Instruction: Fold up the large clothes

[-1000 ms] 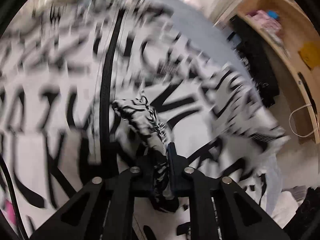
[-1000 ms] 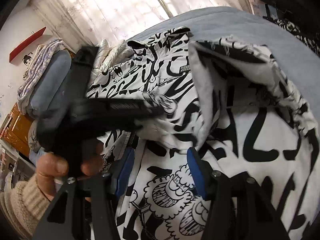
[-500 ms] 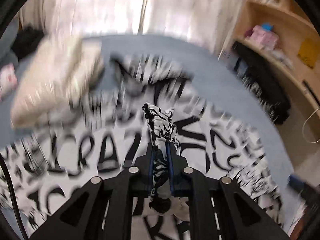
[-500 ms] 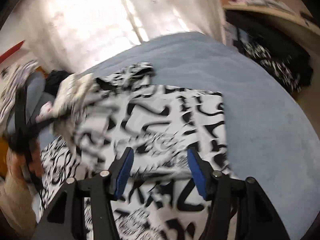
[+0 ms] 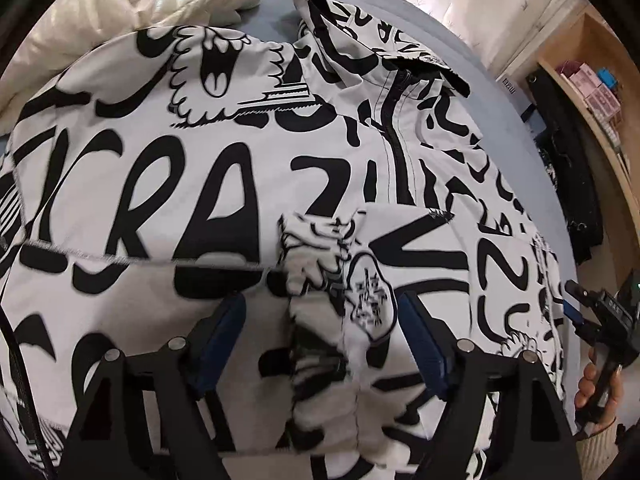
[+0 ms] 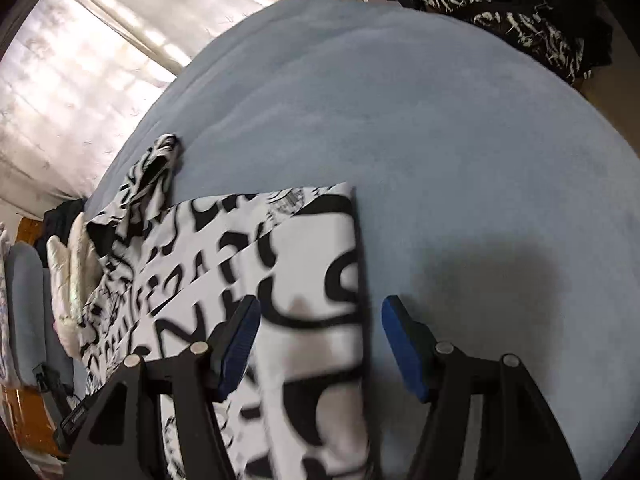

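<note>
A black-and-white graffiti-print jacket [image 5: 224, 184] lies spread on a blue-grey bed [image 6: 420, 128]. The left gripper [image 5: 320, 320] hovers over the jacket's bunched sleeve cuff [image 5: 316, 264], jaws opening, pads clear of the cloth; half a second ago they pinched that cuff. The right gripper [image 6: 320, 332] is spread, straddling the jacket's folded edge, where before it hung over the print.

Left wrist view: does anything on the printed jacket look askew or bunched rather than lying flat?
Yes. A crumpled cuff end of the black-and-white jacket lies bunched between the opening jaws of the left gripper, no pad pressing it. The collar at the far edge stands rumpled instead of flat on the blue bed.
</note>
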A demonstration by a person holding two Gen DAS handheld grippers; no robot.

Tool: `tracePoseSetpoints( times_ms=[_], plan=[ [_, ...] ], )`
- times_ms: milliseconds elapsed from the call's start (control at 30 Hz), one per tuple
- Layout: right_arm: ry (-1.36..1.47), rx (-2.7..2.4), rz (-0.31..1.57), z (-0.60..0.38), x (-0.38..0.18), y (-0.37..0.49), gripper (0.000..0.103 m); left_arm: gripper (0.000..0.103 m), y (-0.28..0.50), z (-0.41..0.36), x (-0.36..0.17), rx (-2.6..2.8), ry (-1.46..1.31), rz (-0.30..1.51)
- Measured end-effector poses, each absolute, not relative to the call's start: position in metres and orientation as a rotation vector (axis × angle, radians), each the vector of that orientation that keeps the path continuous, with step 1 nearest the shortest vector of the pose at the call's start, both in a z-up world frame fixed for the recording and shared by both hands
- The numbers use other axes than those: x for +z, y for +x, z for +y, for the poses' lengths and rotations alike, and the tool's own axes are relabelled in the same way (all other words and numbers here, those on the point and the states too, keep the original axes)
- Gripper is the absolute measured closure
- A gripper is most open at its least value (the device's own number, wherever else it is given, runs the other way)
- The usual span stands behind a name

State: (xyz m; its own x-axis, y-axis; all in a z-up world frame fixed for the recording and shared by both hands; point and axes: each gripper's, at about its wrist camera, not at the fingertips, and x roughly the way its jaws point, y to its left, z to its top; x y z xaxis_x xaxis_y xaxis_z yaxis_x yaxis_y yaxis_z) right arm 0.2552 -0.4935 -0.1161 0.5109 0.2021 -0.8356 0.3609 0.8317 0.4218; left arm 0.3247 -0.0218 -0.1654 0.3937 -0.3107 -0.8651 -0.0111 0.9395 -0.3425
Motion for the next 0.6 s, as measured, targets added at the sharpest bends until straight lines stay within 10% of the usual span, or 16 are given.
tracePoseSetpoints(
  times_ms=[100, 133, 167, 200, 233, 600],
  plan=[
    [0.646, -0.074, 1.071, -0.494, -0.134, 0.268, 0.04, 0.028, 0.332, -0.034, -0.164, -0.193, -0.291, 1.133],
    [0.638, -0.071, 1.074, -0.492, -0.138, 0.271, 0.042, 0.048, 0.333, -0.037, -0.163, -0.192, -0.277, 1.122],
    [0.617, -0.061, 1.066, -0.487, -0.138, 0.272, 0.05, 0.075, 0.334, -0.041, -0.161, -0.186, -0.243, 1.116],
    [0.578, -0.044, 1.064, -0.482, -0.136, 0.274, 0.092, 0.085, 0.335, -0.047, -0.159, -0.163, -0.182, 1.104],
    [0.523, -0.046, 1.07, -0.477, -0.133, 0.275, 0.098, 0.091, 0.336, -0.051, -0.155, -0.153, -0.143, 1.092],
    [0.514, -0.106, 1.08, -0.488, -0.129, 0.264, 0.091, 0.072, 0.341, -0.051, -0.165, -0.137, -0.164, 1.079]
  ],
)
